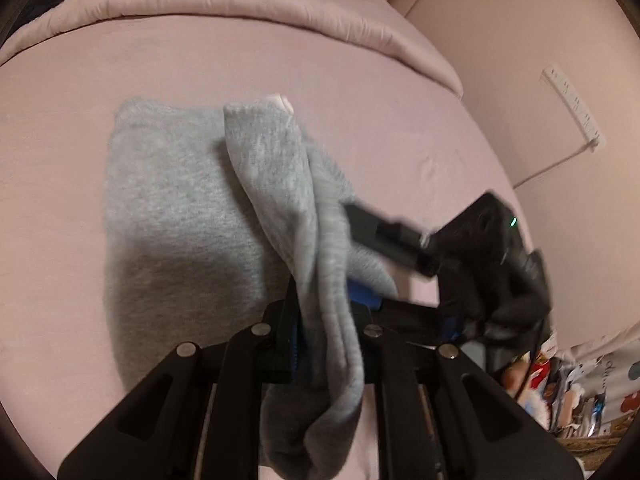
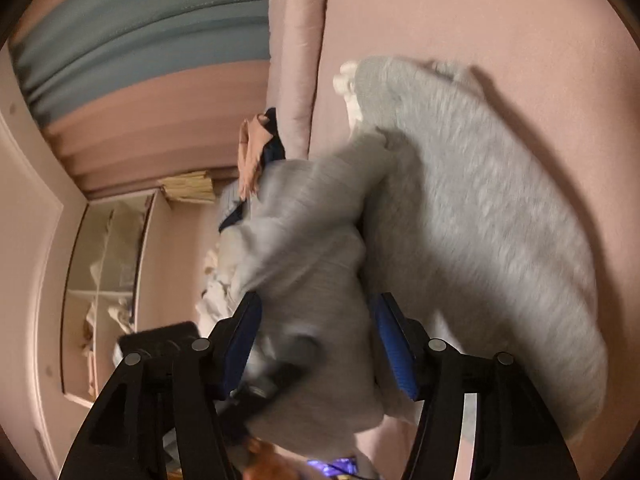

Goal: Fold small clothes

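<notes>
A small grey knit garment (image 1: 176,216) lies partly folded on the pink bed sheet (image 1: 60,140). My left gripper (image 1: 324,312) is shut on a lifted flap of the grey garment, which hangs between its blue pads. My right gripper (image 1: 362,220) reaches in from the right and touches the same flap. In the right wrist view the right gripper (image 2: 316,320) has its jaws apart, with bunched grey cloth (image 2: 304,248) lying between the blue pads (image 2: 390,340). The rest of the garment (image 2: 480,208) lies flat on the bed. The view is blurred.
A rolled pink duvet (image 1: 240,4) lies along the far side of the bed. A pile of peach and dark clothes (image 2: 260,148) sits near it. A power strip (image 1: 572,108) hangs on the wall at right. Colourful clutter (image 1: 560,384) lies beside the bed. A shelf unit (image 2: 104,280) stands at left.
</notes>
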Tool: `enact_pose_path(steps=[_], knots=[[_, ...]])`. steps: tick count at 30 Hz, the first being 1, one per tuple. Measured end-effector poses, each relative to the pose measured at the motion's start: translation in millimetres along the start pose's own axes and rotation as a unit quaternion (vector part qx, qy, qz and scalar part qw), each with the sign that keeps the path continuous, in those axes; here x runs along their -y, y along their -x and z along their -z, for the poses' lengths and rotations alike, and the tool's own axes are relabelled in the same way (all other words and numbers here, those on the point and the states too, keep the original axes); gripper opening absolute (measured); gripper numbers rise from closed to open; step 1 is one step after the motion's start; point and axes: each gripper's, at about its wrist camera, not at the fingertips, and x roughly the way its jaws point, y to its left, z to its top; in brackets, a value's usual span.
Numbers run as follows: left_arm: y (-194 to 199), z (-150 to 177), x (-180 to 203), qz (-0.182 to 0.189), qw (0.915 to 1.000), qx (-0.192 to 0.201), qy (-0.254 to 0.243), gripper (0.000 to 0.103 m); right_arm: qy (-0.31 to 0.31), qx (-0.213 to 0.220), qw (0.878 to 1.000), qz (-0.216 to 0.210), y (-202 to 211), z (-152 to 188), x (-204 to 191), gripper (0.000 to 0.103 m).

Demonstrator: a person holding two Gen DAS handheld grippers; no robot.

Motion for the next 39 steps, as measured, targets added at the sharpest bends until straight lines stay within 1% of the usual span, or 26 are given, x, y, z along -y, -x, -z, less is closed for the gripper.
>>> enact_pose_path(steps=[3, 5, 6, 7, 8, 9, 10, 11, 12, 13, 15, 16, 17, 19, 21, 24, 25, 26, 28, 29, 30, 31, 32, 34, 36, 39], knots=[[-14.0, 0.7, 3.3, -0.015, 0.9996, -0.021, -0.01, 0.014, -0.029, 0.011, 0.999, -0.018, 5.2, -5.7, 9.8, 0.061], [-19.4, -0.2, 7.8, -0.021, 0.9992, -0.027, -0.023, 0.015, -0.031, 0.018, 0.999, -0.018, 9.6, -5.6, 10.9, 0.061], [-23.0, -0.9, 10.2, -0.022, 0.9989, -0.031, -0.027, 0.018, -0.026, 0.016, 0.999, -0.017, 9.4, -6.2, 9.4, 0.062], [-26.4, -2.2, 13.0, -0.019, 0.9987, -0.037, -0.03, 0.027, -0.022, 0.011, 1.0, -0.012, 12.2, -1.5, 4.1, 0.065], [-29.6, -4.0, 14.9, -0.015, 0.9986, -0.041, -0.03, 0.037, -0.016, 0.005, 1.0, -0.002, 8.2, 0.4, 0.3, 0.066], [-33.5, -5.5, 17.5, -0.009, 0.9984, -0.045, -0.032, 0.042, -0.008, -0.002, 1.0, 0.014, 2.1, 0.2, -4.5, 0.066], [-36.5, -5.6, 19.9, -0.003, 0.9981, -0.049, -0.037, 0.05, 0.006, -0.015, 0.999, 0.038, -1.0, -2.3, -10.2, 0.066], [-38.4, -5.7, 21.7, -0.001, 0.9978, -0.052, -0.043, 0.056, 0.014, -0.022, 0.998, 0.052, -1.1, -4.1, -12.7, 0.066], [-39.6, -5.0, 23.6, -0.001, 0.9973, -0.054, -0.05, 0.056, 0.023, -0.033, 0.997, 0.073, -3.3, -6.3, -16.5, 0.066], [-40.3, -5.0, 24.3, -0.002, 0.997, -0.055, -0.054, 0.056, 0.031, -0.042, 0.995, 0.084, -4.5, -9.1, -18.7, 0.066], [-38.2, -3.6, 20.7, 0.013, 0.9969, -0.058, -0.052, 0.058, 0.061, -0.063, 0.99, 0.11, -8.4, -10.5, -25.7, 0.065], [-36.7, 0.3, 18.8, 0.022, 0.9969, -0.059, -0.047, 0.058, 0.071, -0.068, 0.988, 0.119, -10.6, -10.9, -27.3, 0.053], [-31.0, 2.6, 13.5, 0.035, 0.9969, -0.059, -0.038, 0.058, 0.085, -0.071, 0.985, 0.132, -13.2, -11.1, -29.3, 0.046], [-21.5, 9.3, 6.3, 0.06, 0.9961, -0.058, -0.027, 0.058, 0.098, -0.073, 0.98, 0.156, -17.5, -12.4, -27.3, 0.022], [-6.2, 20.6, -7.9, 0.086, 0.9946, -0.057, -0.012, 0.058, 0.112, -0.067, 0.976, 0.176, -18.4, -13.2, -26.5, 0.016], [14.1, 33.7, -30.9, 0.101, 0.9936, -0.046, 0.019, 0.058, 0.153, -0.056, 0.964, 0.208, -18.8, -9.3, -31.9, 0.013], [20.6, 36.8, -38.4, 0.106, 0.993, -0.042, 0.031, 0.058, 0.171, -0.05, 0.958, 0.223, -19.6, -7.9, -37.7, 0.013], [28.8, 38.5, -46.1, 0.107, 0.9926, -0.035, 0.043, 0.058, 0.192, -0.045, 0.953, 0.229, -20.4, -6.5, -45.9, 0.013], [44.7, 41.7, -60.0, 0.098, 0.9933, -0.018, 0.057, 0.058, 0.23, -0.038, 0.944, 0.231, -24.3, -4.5, -67.4, 0.012], [49.6, 41.6, -64.8, 0.087, 0.9942, -0.009, 0.062, 0.063, 0.248, -0.037, 0.94, 0.23, -26.8, -4.0, -77.7, 0.012], [52.4, 40.7, -71.7, 0.074, 0.9949, -0.001, 0.069, 0.065, 0.267, -0.035, 0.935, 0.23, -28.7, -3.4, -89.2, 0.012], [52.2, 44.5, -75.7, 0.07, 0.9947, 0.004, 0.075, 0.066, 0.287, -0.032, 0.928, 0.237, -30.4, -4.3, -100.4, 0.012], [52.0, 45.0, -83.6, 0.074, 0.9933, 0.005, 0.089, 0.066, 0.299, -0.027, 0.923, 0.24, -31.3, -7.2, -110.3, 0.012], [49.2, 49.4, -92.9, 0.076, 0.9913, 0.003, 0.108, 0.066, 0.303, -0.021, 0.92, 0.25, -31.0, -16.9, -114.8, 0.012], [40.9, 47.3, -95.7, 0.075, 0.9901, -0.002, 0.119, 0.066, 0.295, -0.02, 0.918, 0.264, -28.5, -27.7, -109.3, 0.012], [30.9, 50.2, -97.7, 0.068, 0.99, -0.012, 0.123, 0.066, 0.259, -0.016, 0.922, 0.286, -19.7, -43.3, -84.7, 0.012]])
